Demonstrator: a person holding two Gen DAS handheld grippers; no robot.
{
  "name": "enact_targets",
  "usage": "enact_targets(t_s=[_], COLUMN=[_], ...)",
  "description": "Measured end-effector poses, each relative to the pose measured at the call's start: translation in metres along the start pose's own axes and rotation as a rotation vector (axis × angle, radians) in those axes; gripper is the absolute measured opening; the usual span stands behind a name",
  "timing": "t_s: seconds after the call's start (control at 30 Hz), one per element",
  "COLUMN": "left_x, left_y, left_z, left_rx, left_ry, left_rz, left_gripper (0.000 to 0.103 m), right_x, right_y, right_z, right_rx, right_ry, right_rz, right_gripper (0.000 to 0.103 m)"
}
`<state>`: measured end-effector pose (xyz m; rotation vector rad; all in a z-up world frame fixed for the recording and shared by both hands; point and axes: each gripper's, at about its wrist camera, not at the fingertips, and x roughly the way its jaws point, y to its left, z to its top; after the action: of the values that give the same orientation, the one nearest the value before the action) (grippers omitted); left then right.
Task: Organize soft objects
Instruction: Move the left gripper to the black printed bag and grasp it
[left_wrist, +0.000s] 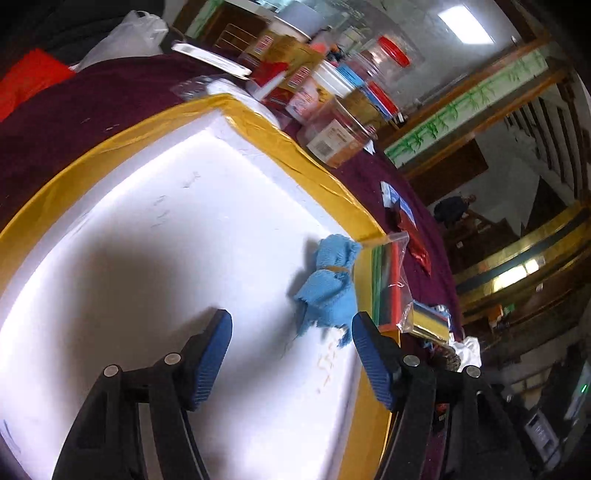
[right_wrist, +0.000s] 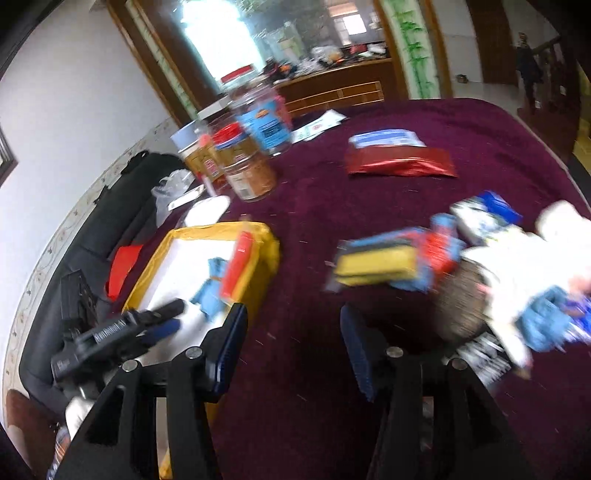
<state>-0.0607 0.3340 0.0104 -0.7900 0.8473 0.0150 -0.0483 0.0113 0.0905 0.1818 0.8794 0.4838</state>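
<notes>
A white foam box with yellow-taped rim (left_wrist: 295, 147) sits on the maroon tablecloth; it also shows in the right wrist view (right_wrist: 271, 245). A blue cloth bundle tied with a band (left_wrist: 328, 284) lies inside by the rim, also seen from the right (right_wrist: 210, 291). A bagged red and green sponge pack (left_wrist: 389, 284) leans on the rim. My left gripper (left_wrist: 291, 350) is open and empty over the box, just short of the cloth. My right gripper (right_wrist: 293, 339) is open and empty over the table. A yellow sponge pack (right_wrist: 380, 264) and a pile of cloths (right_wrist: 517, 266) lie ahead to its right.
Several jars and tins (right_wrist: 243, 155) stand at the table's far left. A red foil pouch (right_wrist: 400, 162) and a blue-white packet (right_wrist: 384, 137) lie further back. A black sofa (right_wrist: 92, 236) with a red item runs along the left wall.
</notes>
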Motion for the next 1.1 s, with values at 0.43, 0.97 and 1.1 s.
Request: enact_targets(t_s=[0.43,0.97,1.1], left_x=[-0.043,0.011,0.022], left_y=[-0.102,-0.16,-0.174], left_z=[-0.05,-0.128,-0.13], left_rx=[0.274,0.534,0.602], left_ry=[-0.005,0.148,0.136], left_rz=[-0.136,-0.036,0.009], left_gripper=[0.08,0.08,0.08], right_x=[-0.068,0.013,-0.008], right_y=[-0.125,-0.148,-0.152], right_z=[-0.046,-0.034,-0.03], right_rx=[0.13,0.269,0.268], right_ry=[-0.104,0.113,0.033], right_rz=[-0.149,0.505,0.682], right_gripper=[0.06,0.066,0.066])
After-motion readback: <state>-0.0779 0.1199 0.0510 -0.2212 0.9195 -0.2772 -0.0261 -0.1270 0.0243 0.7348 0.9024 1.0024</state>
